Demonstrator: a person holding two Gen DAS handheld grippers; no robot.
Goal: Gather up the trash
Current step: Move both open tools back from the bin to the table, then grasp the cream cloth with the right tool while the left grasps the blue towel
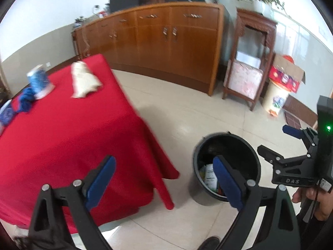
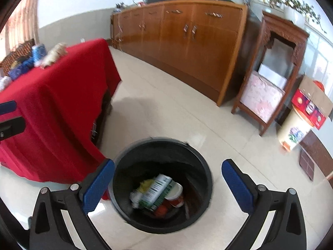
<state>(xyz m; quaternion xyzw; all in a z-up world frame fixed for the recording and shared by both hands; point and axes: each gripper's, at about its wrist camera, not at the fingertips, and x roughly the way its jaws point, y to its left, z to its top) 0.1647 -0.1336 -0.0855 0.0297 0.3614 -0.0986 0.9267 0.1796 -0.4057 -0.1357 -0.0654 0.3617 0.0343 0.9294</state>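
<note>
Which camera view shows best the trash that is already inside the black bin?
The right wrist view: it looks almost straight down into the black bin, so the trash inside is plainly exposed. In the left wrist view the bin stands off to one side, and the left gripper partly covers its contents.

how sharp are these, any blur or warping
Left wrist: items on the red table are motion-smeared, cabinet bowed by fisheye. Right wrist: bin rim and trash slightly blurred, floor shows soft glare, dark corners.
</note>
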